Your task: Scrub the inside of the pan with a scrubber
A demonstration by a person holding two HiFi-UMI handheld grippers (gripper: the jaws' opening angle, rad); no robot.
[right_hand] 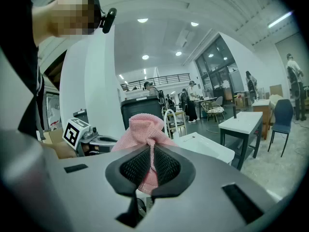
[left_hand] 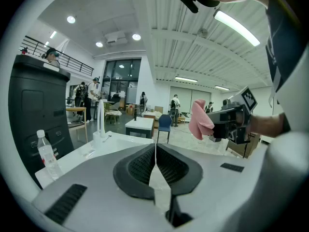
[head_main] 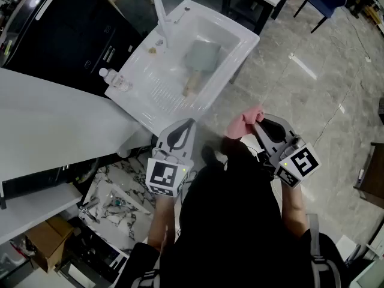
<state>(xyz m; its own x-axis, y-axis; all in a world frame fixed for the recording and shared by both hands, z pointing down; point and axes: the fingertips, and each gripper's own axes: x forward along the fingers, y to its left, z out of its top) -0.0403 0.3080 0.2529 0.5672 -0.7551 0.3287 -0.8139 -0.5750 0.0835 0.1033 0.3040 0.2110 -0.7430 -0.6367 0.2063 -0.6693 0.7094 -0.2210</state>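
Right gripper [right_hand: 152,166] has its jaws closed on the pink scrubber [right_hand: 145,129], which is bunched between the pads and stands out above them. Left gripper [left_hand: 155,161] is also fully closed, but with nothing between its jaws. Both are held near the person's body, well apart from the white sink [head_main: 157,86] on the far side. There the pan [head_main: 204,56] lies in the basin with its wooden handle toward the near side.

I judge that scrubbing is not yet begun; this is the approach step. Next, the right gripper must carry the scrubber far and down into the pan. The left one probably should open and take the handle, to keep the pan steady.

Counted: one sink, one pan, two grippers, one faucet [head_main: 162,17], one plastic bottle [head_main: 114,80] on the sink's left edge, one scrubber.
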